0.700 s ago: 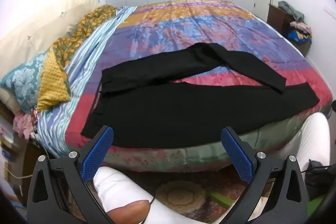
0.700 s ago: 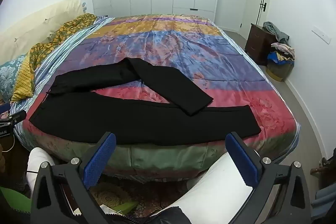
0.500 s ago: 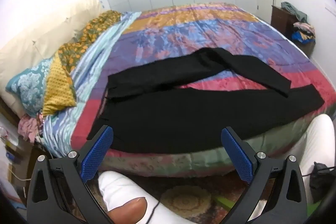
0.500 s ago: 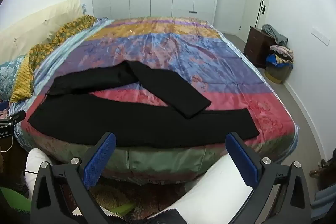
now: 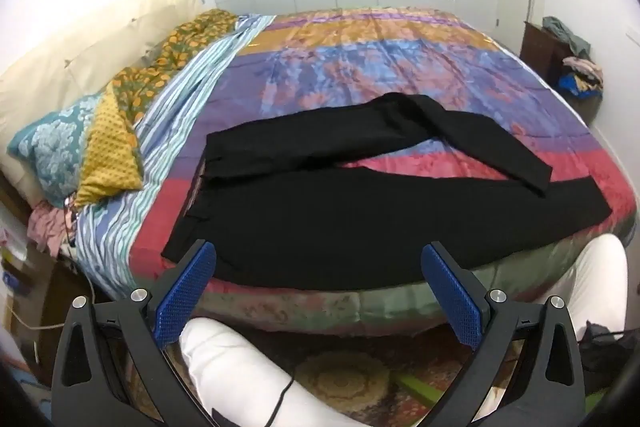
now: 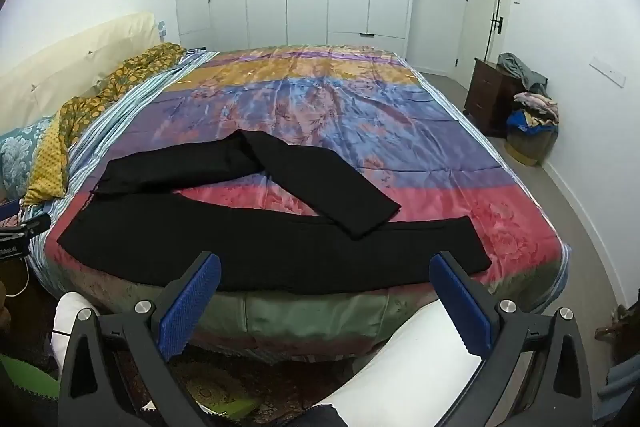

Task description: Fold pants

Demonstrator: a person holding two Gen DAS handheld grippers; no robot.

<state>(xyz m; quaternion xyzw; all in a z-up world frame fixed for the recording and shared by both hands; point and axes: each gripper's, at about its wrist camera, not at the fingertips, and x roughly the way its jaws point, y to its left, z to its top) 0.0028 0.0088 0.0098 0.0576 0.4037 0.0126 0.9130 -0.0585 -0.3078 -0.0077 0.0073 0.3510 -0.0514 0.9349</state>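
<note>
In the left wrist view, the left gripper [image 5: 318, 301] is hanging short of the near edge of the bed [image 5: 320, 307], its blue pads [image 5: 185, 293] standing wide apart with nothing between them. The black pants [image 5: 320, 211] are lying flat along the near side of the colourful bedspread [image 5: 380, 67], waist to the left, one leg stretching right and the far leg bending back across it. Compared with the earlier frame, the bed is sitting further right and lower, showing more of the pillows [image 5: 72, 151] at left. In the right wrist view, the right gripper [image 6: 324, 301] is likewise spread open and empty before the bed's edge, above a white-clad leg [image 6: 420, 355]. The pants [image 6: 260, 239] are sitting lower in this picture than before, unmoved on the bedspread.
</note>
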